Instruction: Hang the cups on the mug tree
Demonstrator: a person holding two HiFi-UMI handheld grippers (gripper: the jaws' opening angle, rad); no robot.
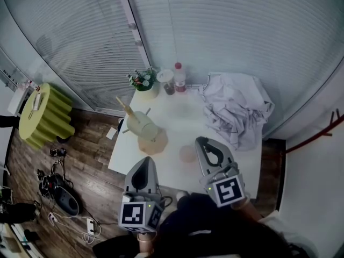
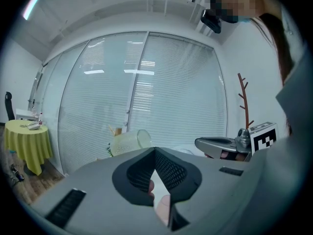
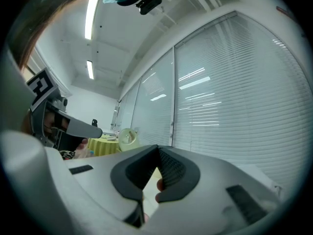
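Just beside right gripper (image 1: 201, 142), translucent pink cup (image 1: 187, 153), jaws closed empty, left gripper (image 1: 146, 161) likewise, ribbed green cup (image 1: 142, 126) on wooden mug tree (image 1: 154, 143).

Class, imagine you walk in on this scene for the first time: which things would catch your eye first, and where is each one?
A pale green cup hangs tilted on the wooden mug tree at the left edge of the white table. A crumpled white cloth sprawls over the right side. A small pinkish cup stands near the front, just left of the right gripper.
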